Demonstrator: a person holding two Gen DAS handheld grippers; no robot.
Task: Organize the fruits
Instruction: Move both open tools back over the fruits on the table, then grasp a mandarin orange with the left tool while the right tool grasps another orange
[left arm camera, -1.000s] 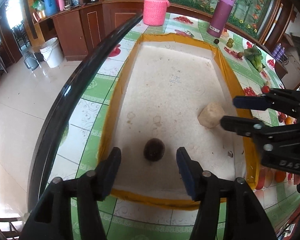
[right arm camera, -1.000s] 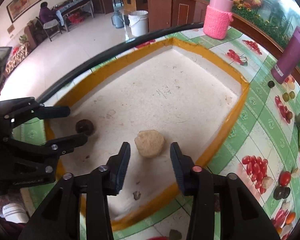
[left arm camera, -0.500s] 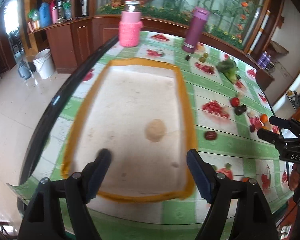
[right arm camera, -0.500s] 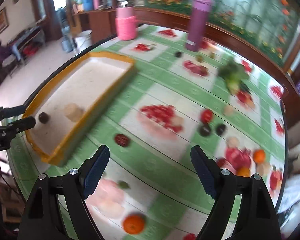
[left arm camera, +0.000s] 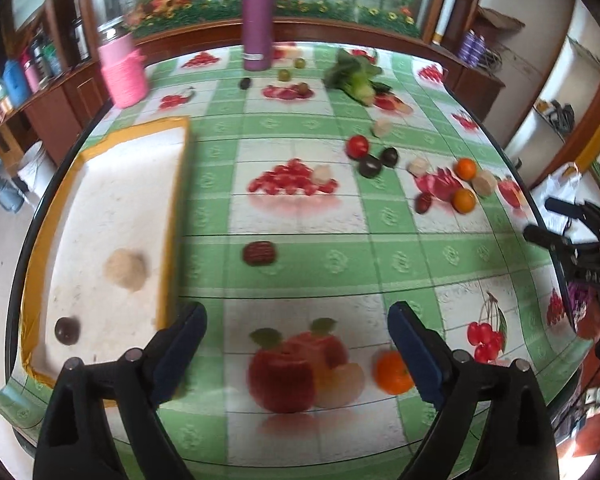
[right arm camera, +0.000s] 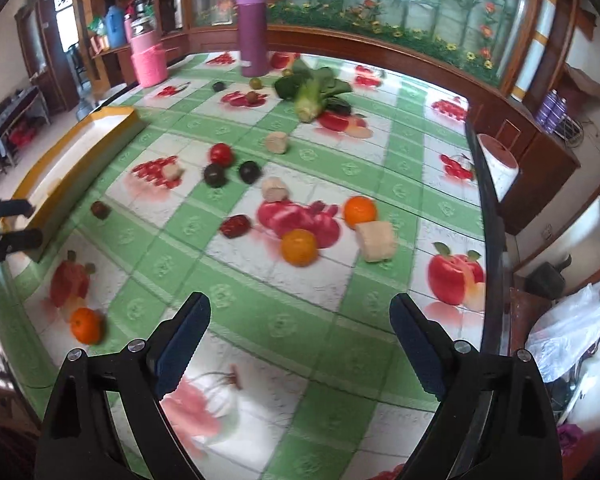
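Glossy green-and-white checked oilcloth, printed with apples and cherries, covers the desk [left arm camera: 300, 240]. On the left sits a shallow tray [left arm camera: 176, 208] with a yellow rim and a pale, gritty floor; in it lie a rough beige lump [left arm camera: 125, 270] and a small dark round fruit [left arm camera: 67, 330]. Loose on the cloth are a wrinkled dark-red fruit [left arm camera: 260, 253], smooth oranges [right arm camera: 299, 247], two dark round fruits [right arm camera: 249, 171] and a leafy green vegetable [right arm camera: 312, 90]. My left gripper [left arm camera: 296, 354] has its jaws opening, wide apart, nothing between them. My right gripper [right arm camera: 300, 344] is likewise opening and empty. Any writing is too blurred to read.
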